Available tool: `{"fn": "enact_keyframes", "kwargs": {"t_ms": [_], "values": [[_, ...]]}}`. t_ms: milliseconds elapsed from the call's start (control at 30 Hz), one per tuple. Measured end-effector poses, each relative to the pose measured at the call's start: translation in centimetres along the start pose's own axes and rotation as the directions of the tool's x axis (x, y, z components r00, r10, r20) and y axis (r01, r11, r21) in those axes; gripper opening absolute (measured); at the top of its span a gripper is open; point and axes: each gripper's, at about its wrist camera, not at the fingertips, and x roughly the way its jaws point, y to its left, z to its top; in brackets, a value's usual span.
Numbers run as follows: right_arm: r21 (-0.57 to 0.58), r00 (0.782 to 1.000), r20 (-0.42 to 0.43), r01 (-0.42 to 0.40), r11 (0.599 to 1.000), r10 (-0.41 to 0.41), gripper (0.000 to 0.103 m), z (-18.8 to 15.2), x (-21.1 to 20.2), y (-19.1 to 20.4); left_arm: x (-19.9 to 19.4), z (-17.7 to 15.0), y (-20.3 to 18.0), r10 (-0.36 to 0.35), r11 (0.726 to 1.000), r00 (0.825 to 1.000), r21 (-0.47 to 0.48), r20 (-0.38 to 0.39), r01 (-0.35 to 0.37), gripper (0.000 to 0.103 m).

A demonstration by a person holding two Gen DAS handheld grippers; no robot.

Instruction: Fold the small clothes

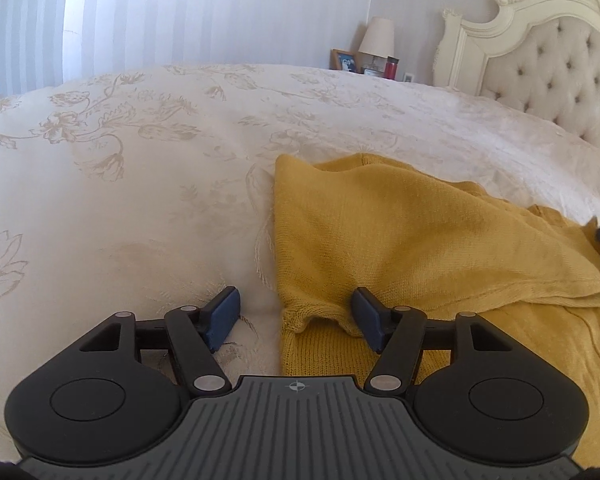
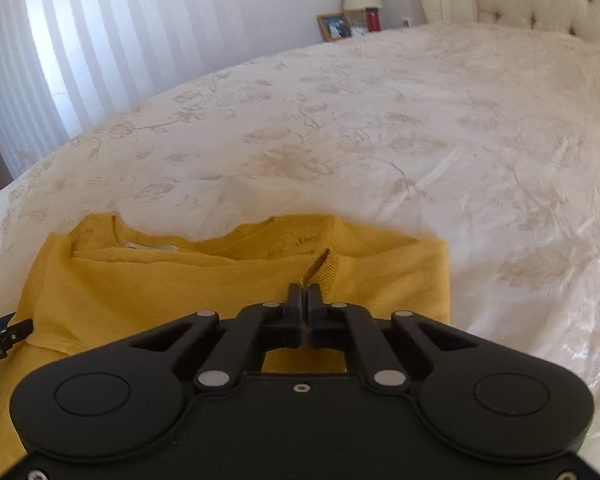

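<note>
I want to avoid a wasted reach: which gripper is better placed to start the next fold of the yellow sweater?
Right. The right gripper is already shut on a fold of the yellow sweater, so it could probably lift at once. The left gripper is open, straddling the sweater's edge, gripping nothing.

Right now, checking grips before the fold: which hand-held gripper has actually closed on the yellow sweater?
The right hand-held gripper: its jaws pinch the yellow sweater. The left hand-held gripper stands open.

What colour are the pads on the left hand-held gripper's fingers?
Dark blue pads, seen best in the left wrist view.
</note>
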Motion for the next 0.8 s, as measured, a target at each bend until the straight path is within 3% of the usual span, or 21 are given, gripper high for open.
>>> {"fn": "enact_keyframes", "kwargs": {"t_ms": [67, 133, 233, 467, 500, 567, 633, 667, 800], "values": [[0.000, 0.996, 0.046, 0.076, 0.997, -0.076, 0.008, 0.7, -0.9, -0.6, 0.1, 0.0, 0.0, 0.000, 1.000, 1.000, 0.000, -0.001, 0.000, 0.061], [0.059, 0.991, 0.017, 0.134, 0.989, -0.135, 0.008, 1.0, -0.5, -2.4, 0.2, 0.0, 0.0, 0.000, 1.000, 1.000, 0.001, -0.002, 0.000, 0.062], [0.125, 0.988, -0.028, 0.151, 0.981, -0.149, 0.008, 0.5, 0.5, -4.3, 0.3, 0.1, -0.1, -0.009, 1.000, 1.000, 0.007, -0.006, 0.009, 0.067], [0.045, 0.974, -0.121, 0.197, 0.979, -0.191, 0.009, -0.7, 1.7, -3.5, -0.6, 2.6, -0.4, -0.010, 0.999, 0.998, 0.030, -0.055, 0.012, 0.070], [0.048, 0.969, -0.106, 0.228, 0.972, -0.222, 0.017, -0.7, 1.4, -3.4, -1.0, 3.2, -0.6, -0.011, 1.000, 0.999, 0.023, -0.041, 0.012, 0.070], [0.031, 0.969, -0.031, 0.247, 0.968, -0.246, 0.021, -0.5, 0.2, -2.5, -1.3, 4.5, -1.0, -0.023, 1.000, 1.000, 0.016, -0.011, 0.023, 0.072], [0.003, 0.977, 0.012, 0.213, 0.977, -0.213, 0.035, -0.1, -0.4, -1.2, -0.7, 6.0, -1.9, -0.019, 0.999, 1.000, 0.029, -0.007, 0.019, 0.074], [-0.010, 0.984, 0.021, 0.175, 0.985, -0.175, 0.048, 0.3, -0.4, -0.5, -0.2, 6.6, -2.5, -0.025, 0.999, 1.000, 0.039, -0.006, 0.025, 0.074], [-0.049, 0.996, -0.001, 0.086, 0.995, -0.086, 0.052, 1.0, 1.1, 2.1, 3.4, 8.5, -5.4, -0.049, 0.990, 0.996, 0.131, -0.076, 0.059, 0.074]]}}
